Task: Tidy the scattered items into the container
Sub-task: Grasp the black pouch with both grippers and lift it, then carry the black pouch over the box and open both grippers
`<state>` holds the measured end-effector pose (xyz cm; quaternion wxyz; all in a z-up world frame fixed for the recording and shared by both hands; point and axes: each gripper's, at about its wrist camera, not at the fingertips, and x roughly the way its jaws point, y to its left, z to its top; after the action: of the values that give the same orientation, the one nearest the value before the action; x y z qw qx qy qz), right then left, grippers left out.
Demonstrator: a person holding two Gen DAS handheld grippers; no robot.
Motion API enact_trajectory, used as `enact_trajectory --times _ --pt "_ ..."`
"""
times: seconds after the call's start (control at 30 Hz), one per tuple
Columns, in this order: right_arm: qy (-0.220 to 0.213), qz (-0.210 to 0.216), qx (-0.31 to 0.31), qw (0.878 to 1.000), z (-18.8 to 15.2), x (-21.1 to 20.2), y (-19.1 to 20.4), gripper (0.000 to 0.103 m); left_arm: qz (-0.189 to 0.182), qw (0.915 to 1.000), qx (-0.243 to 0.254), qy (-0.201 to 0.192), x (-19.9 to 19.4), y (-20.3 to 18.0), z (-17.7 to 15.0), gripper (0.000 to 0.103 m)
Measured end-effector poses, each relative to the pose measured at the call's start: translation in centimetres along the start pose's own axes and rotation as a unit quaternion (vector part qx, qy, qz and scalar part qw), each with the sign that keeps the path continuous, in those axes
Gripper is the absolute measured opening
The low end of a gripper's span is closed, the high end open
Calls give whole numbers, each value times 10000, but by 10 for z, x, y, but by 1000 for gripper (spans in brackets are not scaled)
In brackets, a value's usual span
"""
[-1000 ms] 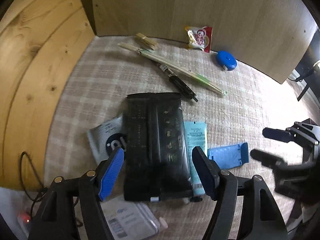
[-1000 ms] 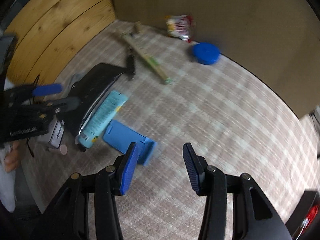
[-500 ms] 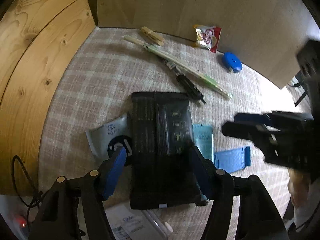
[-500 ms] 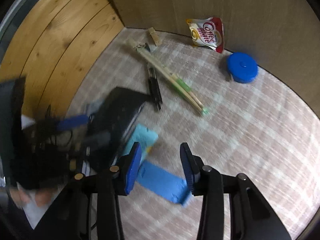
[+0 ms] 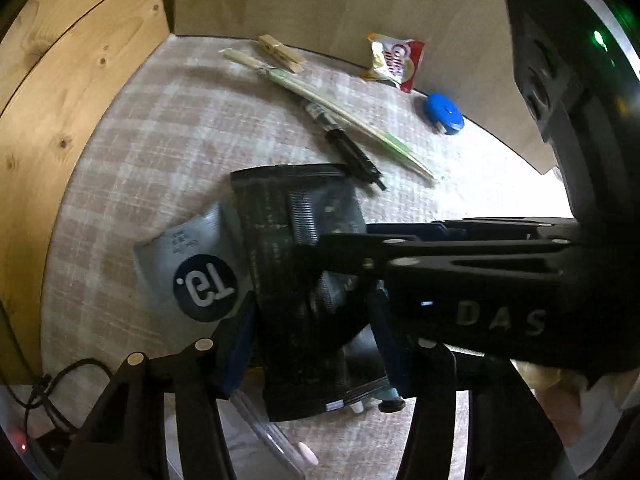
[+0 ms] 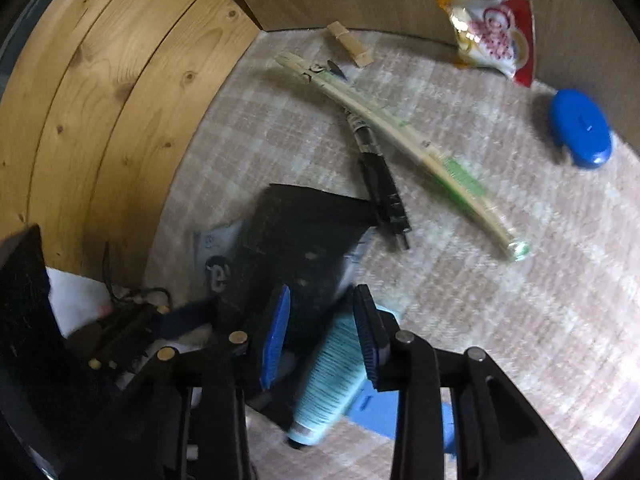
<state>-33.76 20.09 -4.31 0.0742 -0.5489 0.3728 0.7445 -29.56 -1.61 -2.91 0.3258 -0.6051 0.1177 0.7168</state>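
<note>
The left tool point(image 5: 312, 344) has its blue pads spread to either side of the near end of the black pouch point(image 5: 304, 264), close against its edges; whether they press it cannot be told. The right tool point(image 6: 322, 332) reaches in from the right across the left wrist view, pads apart over the pouch's right edge and the teal tube point(image 6: 332, 376), gripping nothing that shows. The pouch lies flat on the checked worktop point(image 5: 168, 128), partly covering a grey sachet point(image 5: 192, 264) on its left and the tube on its right. A blue flat piece point(image 6: 380, 408) lies just beside the tube. Beyond the pouch a black pen point(image 6: 376, 168) lies near its far corner, with wrapped chopsticks point(image 6: 404, 136) lying slantwise alongside the pen. A wooden clothespin point(image 5: 280, 54) sits near the back wall, a snack packet point(image 6: 492, 36) leans against that wall, and a blue round case point(image 6: 580, 128) rests well apart to the right. A clear plastic item point(image 5: 256, 440) lies below the pouch.
</note>
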Motion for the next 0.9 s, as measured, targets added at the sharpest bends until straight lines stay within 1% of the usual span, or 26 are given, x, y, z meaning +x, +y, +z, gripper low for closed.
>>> enact_trajectory --times 0.07,0.13,0.27,0.4,0.53,0.67,0.83,0.9 --pt "-22 -59 -24 10000 -2 0 3 33 -19 10000 17 -5 -3 -3 -1 48" --pt "-39 -32 37 10000 -6 -3 0 33 -52 10000 42 -22 -6 -7 -2 44" --pt "-131 22 150 9998 -16 -16 -7 33 -118 9997 171 -84 -15 -23 -4 44" --pt "-308 -40 176 9994 -21 -46 -17 33 -202 9990 358 -170 -27 -47 -4 44" --pt "-558 -167 282 9979 -37 -82 -31 33 -309 9971 659 -239 -37 -84 -5 44" --pt "-858 -321 410 9950 -54 -119 -50 33 -443 9933 1029 -273 -42 -130 -9 44" --pt "-1157 -442 783 9892 -87 -167 -90 33 -633 9859 1520 -289 -48 -193 -18 44" --pt "-1271 -531 940 9860 -102 -187 -109 33 -755 9813 1746 -274 -46 -224 -21 44"
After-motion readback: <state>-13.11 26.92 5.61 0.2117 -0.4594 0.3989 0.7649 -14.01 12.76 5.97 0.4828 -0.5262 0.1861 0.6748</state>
